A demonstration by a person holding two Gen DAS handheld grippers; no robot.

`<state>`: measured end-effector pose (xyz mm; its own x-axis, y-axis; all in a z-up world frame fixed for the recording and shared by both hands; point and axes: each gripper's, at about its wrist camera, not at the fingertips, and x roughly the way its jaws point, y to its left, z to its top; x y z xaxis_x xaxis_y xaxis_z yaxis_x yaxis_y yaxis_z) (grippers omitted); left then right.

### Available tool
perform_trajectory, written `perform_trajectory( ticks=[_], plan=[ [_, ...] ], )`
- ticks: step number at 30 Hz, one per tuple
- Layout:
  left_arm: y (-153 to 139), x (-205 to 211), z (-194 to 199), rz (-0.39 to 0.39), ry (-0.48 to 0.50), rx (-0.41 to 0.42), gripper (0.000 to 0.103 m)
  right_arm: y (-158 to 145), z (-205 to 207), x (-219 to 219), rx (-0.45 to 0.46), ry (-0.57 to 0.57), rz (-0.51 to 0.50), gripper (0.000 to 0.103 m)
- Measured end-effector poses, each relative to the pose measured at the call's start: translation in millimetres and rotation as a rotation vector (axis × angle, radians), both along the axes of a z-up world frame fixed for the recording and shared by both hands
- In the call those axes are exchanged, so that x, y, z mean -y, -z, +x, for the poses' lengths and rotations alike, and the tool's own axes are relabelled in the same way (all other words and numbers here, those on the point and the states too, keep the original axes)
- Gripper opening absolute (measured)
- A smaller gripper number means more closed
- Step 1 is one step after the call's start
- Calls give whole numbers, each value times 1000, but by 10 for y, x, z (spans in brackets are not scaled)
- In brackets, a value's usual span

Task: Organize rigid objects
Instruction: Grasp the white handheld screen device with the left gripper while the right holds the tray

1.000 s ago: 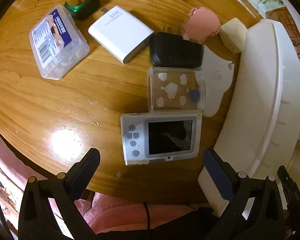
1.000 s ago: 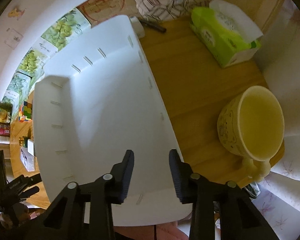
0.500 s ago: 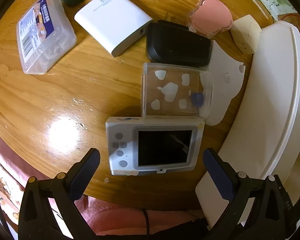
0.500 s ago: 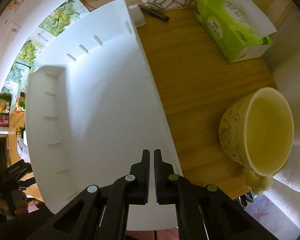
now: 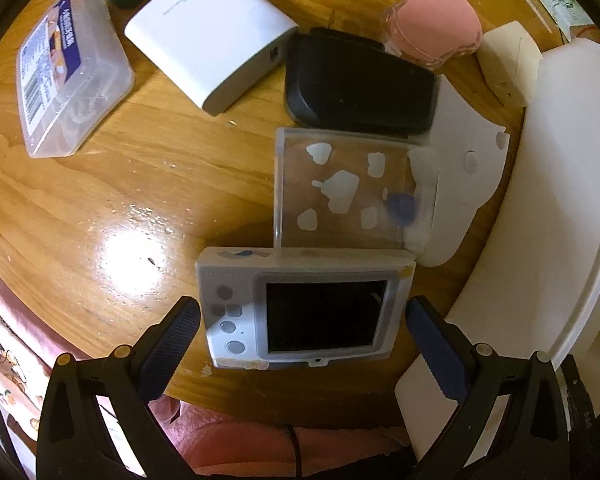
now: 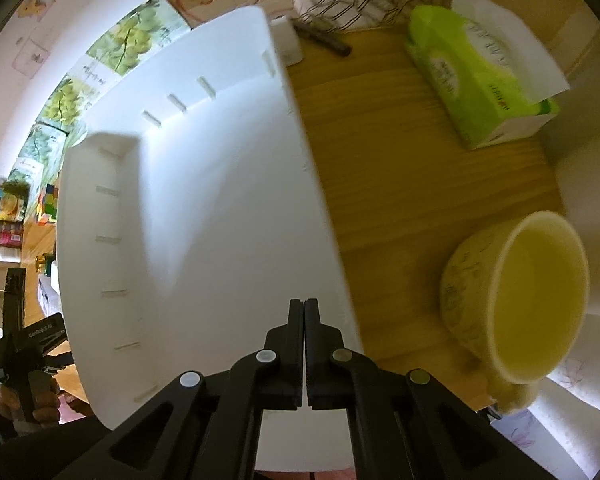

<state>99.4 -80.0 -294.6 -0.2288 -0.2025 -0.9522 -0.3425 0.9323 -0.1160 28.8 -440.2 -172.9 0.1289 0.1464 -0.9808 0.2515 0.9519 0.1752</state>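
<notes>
1. The round wooden table carries everything you are sorting; glare from a lamp sits on its near part.
2. The white organizer tray is the biggest item on it. Its inside is bare, with small slots along the walls. In your left view its curved rim shows at the right edge.
3. To the tray's right stand a yellow cup and a green tissue pack, well apart from each other.
4. Your right gripper hangs over the tray's near right corner, fingers pressed together with nothing between them.
5. Your left gripper points down with its jaws spread wide. The grey handheld game console lies between the fingertips, screen up; the pads sit just beside its short edges, not pressing.
6. Touching the console's far edge is a clear square case with white shapes inside.
7. Beyond that lie a black case, a white power bank and a clear plastic box with a blue label.
8. A pink sponge sits near the black case's far right corner.
</notes>
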Motion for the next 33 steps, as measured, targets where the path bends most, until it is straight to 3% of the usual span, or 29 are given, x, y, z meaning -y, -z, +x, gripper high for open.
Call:
perform_trajectory(
  ticks=[8,15,18,20,22,30,33],
  plan=[
    [214,65,86,10,0,-14,99,-279,-61,102,63,15,27,1],
    [206,38,107,15,9,-9,98,-348,-61,184,54,27,27,3],
    [144,48,126,15,11,-9,98,-371,-41,139,56,23,27,14],
    [154,48,129,15,11,-9,98,-382,-6,100,66,19,17,42],
    [143,50,118,16,12,-8,98,-425,-8,112,75,24,-7,50],
    [-48,162,80,22,23,-3,98,-193,-9,154,-9,41,-33,50],
    [-68,181,95,26,24,1,98,-63,-17,138,-48,30,-39,42]
  ],
)
